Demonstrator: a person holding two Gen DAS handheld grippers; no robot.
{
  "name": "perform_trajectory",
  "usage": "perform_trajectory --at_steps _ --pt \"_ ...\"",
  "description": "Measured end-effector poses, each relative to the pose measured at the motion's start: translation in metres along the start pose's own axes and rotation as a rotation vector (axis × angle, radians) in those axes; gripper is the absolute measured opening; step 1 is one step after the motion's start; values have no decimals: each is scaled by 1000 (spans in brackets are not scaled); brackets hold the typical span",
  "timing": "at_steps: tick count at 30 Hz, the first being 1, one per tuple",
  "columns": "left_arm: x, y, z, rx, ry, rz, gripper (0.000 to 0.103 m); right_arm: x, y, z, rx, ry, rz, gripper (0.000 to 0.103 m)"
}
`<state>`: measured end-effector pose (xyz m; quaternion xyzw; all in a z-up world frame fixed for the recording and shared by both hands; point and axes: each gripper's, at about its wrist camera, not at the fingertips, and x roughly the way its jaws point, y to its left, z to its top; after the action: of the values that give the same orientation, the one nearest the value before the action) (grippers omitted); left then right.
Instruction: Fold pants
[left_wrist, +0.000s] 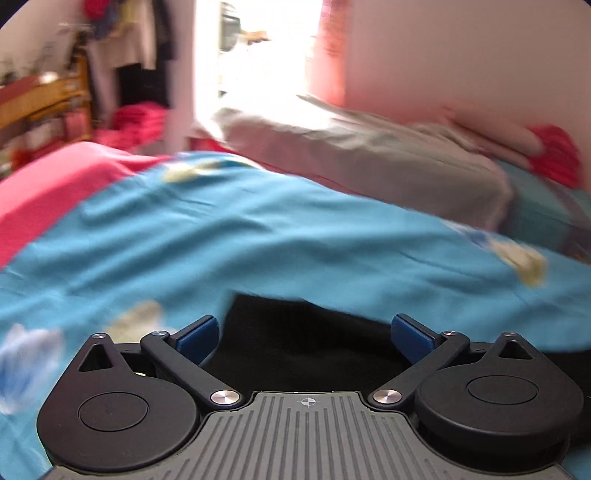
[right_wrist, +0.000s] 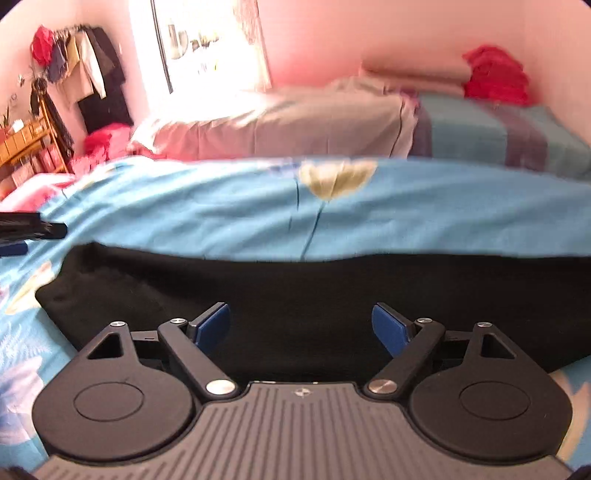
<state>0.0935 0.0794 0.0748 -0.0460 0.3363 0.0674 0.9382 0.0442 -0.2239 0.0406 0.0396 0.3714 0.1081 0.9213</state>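
Note:
Black pants (right_wrist: 295, 288) lie flat in a wide band across a blue flowered bedspread (right_wrist: 221, 206). My right gripper (right_wrist: 300, 326) hovers over the pants near their front edge, open, its blue pads (right_wrist: 388, 328) wide apart with nothing pinched. The left wrist view shows one end of the pants (left_wrist: 303, 332) under my left gripper (left_wrist: 304, 336), which also stands open with its blue pads (left_wrist: 199, 338) apart and only cloth below. The left gripper's tip (right_wrist: 33, 227) pokes in at the left edge of the right wrist view, beyond the pants' left end.
Grey pillows (right_wrist: 288, 122) and a teal striped folded blanket (right_wrist: 498, 129) lie along the pink wall at the back of the bed. A red cloth (right_wrist: 495, 74) sits in the corner. A wooden shelf (right_wrist: 22, 144) and hanging clothes (right_wrist: 85, 62) stand left of the bright window.

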Motion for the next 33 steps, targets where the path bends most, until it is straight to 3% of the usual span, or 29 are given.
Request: perform_trajectory --at_steps 3,6,8,11,16,19,21,23,24,28,33 --pt "23 -33 -20 109 87 -16 103 -1 -27 -5 -16 10 -63 73" --pt "57 -45 -40 184 213 93 103 -24 -70 -8 46 -34 -166 83" --pt "54 -35 -42 130 202 67 103 -41 -100 -11 92 -65 -271 85" --pt "42 -28 -33 66 184 39 103 -71 -144 -17 220 -121 -300 85" --pt "24 -42 -17 14 84 -43 103 -111 -209 -33 524 -191 -251 85" --pt "35 -61 -21 26 92 -73 103 -113 -247 -41 702 -181 -147 85" --pt "50 -71 -32 50 126 -52 103 -108 -265 -45 779 -156 -125 85" --pt "66 -75 -47 76 160 -27 103 -100 -281 -48 824 -137 -138 85" --pt "65 -75 -54 92 122 -25 103 -94 -289 -50 849 -136 -132 84" --pt "66 -73 -55 92 107 -29 103 -80 -311 -47 915 -215 -37 85" --pt "66 -72 -55 90 101 -32 103 -55 -323 -32 923 -293 -43 87"
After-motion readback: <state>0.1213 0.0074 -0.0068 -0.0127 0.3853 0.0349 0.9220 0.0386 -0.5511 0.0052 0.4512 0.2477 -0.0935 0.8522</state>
